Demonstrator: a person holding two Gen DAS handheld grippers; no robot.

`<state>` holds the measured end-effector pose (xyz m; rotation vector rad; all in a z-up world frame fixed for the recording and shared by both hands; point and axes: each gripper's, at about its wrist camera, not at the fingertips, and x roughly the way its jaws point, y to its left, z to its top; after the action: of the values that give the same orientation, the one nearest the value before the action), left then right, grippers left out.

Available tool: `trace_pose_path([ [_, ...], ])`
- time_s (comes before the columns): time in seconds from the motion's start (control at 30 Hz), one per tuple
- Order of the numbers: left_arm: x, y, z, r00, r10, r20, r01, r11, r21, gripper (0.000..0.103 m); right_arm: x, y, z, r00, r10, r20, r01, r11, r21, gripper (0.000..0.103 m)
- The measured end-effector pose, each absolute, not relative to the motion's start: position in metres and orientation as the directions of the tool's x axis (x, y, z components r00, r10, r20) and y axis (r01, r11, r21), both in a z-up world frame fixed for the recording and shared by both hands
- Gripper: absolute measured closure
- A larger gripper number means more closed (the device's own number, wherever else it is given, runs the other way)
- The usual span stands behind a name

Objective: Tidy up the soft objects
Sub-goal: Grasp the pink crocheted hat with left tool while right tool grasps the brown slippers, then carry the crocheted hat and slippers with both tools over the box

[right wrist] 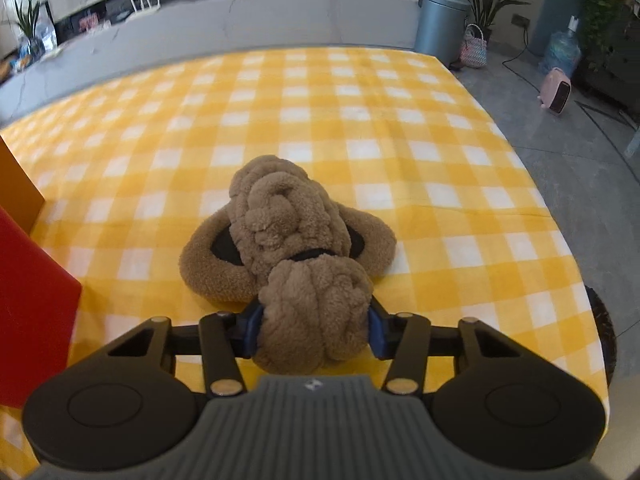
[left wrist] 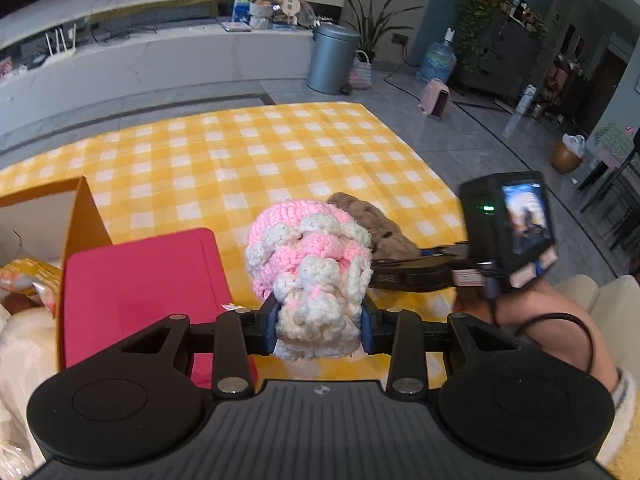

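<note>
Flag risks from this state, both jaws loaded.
1. The right gripper pinches only one end of the brown fleece earmuffs; the rest lies on the checked tablecloth, so lifting may drag or snag it.
2. The left gripper holds just the lower end of the pink and white crochet hat; the bulk stands above the jaws and could flop or slip.
3. Both grippers sit close together, so moving toward the red box flap risks collision.

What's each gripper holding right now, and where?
Left gripper: pink-and-white crochet piece, pinched at its white near end. Right gripper: brown fleece earmuffs, by the near bunched end.
</note>
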<state>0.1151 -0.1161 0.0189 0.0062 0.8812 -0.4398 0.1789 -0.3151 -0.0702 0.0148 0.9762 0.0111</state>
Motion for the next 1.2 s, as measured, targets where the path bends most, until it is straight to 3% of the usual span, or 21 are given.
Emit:
trace_pose_path([
  [0.23, 0.111, -0.116, 0.025, 0.581, -0.337, -0.741, 0.372, 0.920, -0.127, 0.060, 0.139, -0.321, -0.032, 0.664, 0.036, -0.747, 0.028, 0.997, 0.073, 0.053],
  [0.63, 0.106, -0.088, 0.046, 0.642, -0.365, -0.674, 0.322, 0.926, -0.196, 0.060, 0.110, -0.314, 0.019, 0.759, 0.206, -0.618, -0.091, 0.973, 0.212, 0.053],
  [0.97, 0.078, -0.025, 0.072, 0.737, -0.381, -0.558, 0.268, 0.923, -0.276, 0.060, 0.091, -0.283, 0.048, 0.802, 0.290, -0.522, -0.187, 0.952, 0.241, 0.053],
  [1.2, 0.049, 0.043, 0.079, 0.809, -0.343, -0.476, 0.185, 0.919, -0.348, 0.061, 0.087, -0.254, 0.058, 0.772, 0.443, -0.455, -0.269, 0.877, 0.398, 0.053],
])
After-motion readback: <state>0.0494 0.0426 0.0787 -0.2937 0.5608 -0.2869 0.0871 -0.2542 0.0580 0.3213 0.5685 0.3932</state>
